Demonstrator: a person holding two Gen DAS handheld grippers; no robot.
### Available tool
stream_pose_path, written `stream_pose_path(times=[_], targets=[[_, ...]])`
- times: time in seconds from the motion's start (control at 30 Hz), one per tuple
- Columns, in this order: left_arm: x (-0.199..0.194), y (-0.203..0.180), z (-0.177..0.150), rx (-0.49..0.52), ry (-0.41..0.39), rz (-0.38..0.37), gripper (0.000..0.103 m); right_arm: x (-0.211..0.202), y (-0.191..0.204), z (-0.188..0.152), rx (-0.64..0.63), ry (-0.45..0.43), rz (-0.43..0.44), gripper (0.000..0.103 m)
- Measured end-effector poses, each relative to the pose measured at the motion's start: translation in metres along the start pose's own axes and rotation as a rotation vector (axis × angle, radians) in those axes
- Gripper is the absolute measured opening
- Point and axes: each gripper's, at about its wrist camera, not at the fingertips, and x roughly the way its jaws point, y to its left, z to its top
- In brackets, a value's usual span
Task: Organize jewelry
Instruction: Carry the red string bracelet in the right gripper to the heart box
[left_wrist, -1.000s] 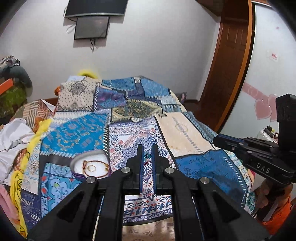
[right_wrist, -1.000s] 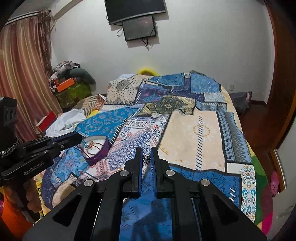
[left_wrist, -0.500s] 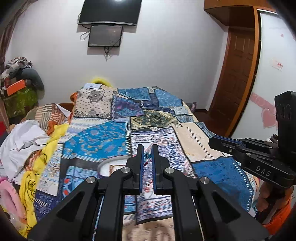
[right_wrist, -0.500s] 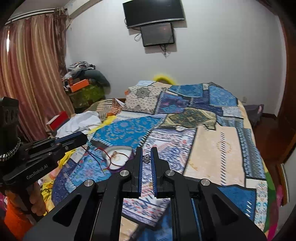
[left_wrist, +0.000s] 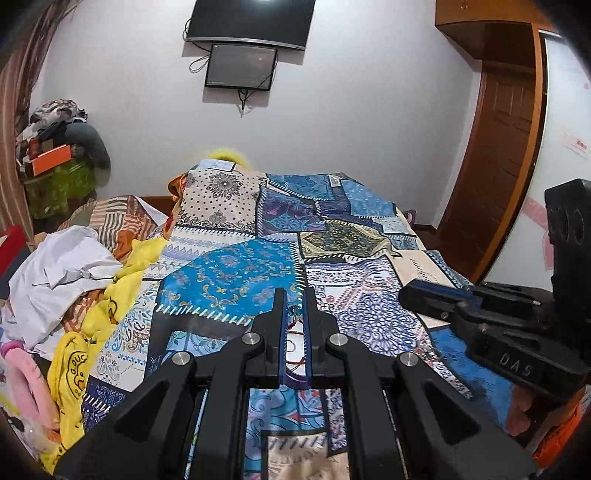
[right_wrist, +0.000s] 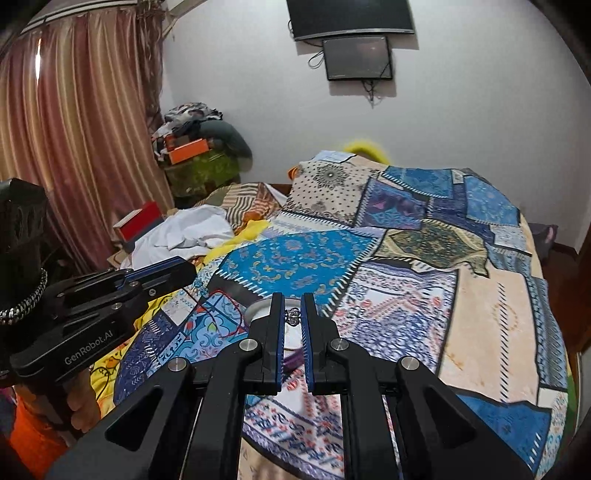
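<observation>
I have both grippers raised off the patchwork blue quilted bedspread (right_wrist: 461, 288); left gripper (left_wrist: 294, 314) pinches a red cord necklace with blue bead (left_wrist: 293, 334); right gripper (right_wrist: 292, 315) pinches a small silver ring (right_wrist: 293, 316) above the white dish with purple rim (right_wrist: 258, 310); deposit comes next.

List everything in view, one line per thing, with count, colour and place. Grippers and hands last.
patchwork bedspread: one, blue and cream, covering the bed
dish: one, white with purple rim, on the bedspread under the right gripper
red cord necklace: one, red with a teal bead, hanging from the left gripper
ring: one, silver, pinched in the right gripper
white cloth: one, crumpled at the bed's left edge
yellow cloth: one, beside the white cloth
screens: two, black, on the wall
curtain: one, striped pink, left
door: one, brown, right
left gripper: black, shut on the cord
right gripper: black, shut on the ring
</observation>
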Motion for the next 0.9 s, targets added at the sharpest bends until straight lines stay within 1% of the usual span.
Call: stream_pose_path(times=[0.2, 0.43, 0.57, 0.77, 0.9], targets=[[0.019, 0.016, 0.003, -0.019, 0.011, -0.019, 0.006, 0.032, 0.006, 0.002, -0.005, 0.053, 0.012, 0.008], [0.047, 0.027, 0.008, -0.034, 0.02, -0.052, 0.006, 0.058, 0.009, 0.008, -0.003, 0.091, 0.015, 0.008], [0.064, 0.03, 0.007, -0.033, 0.037, -0.051, 0.006, 0.071, 0.009, 0.008, 0.001, 0.118, 0.012, 0.008], [0.093, 0.035, -0.008, -0.039, 0.103, -0.046, 0.006, 0.09, 0.003, -0.004, 0.037, 0.178, 0.023, 0.008], [0.103, 0.036, -0.019, -0.042, 0.14, -0.051, 0.006, 0.099, -0.001, -0.009, 0.053, 0.21, 0.03, 0.008]])
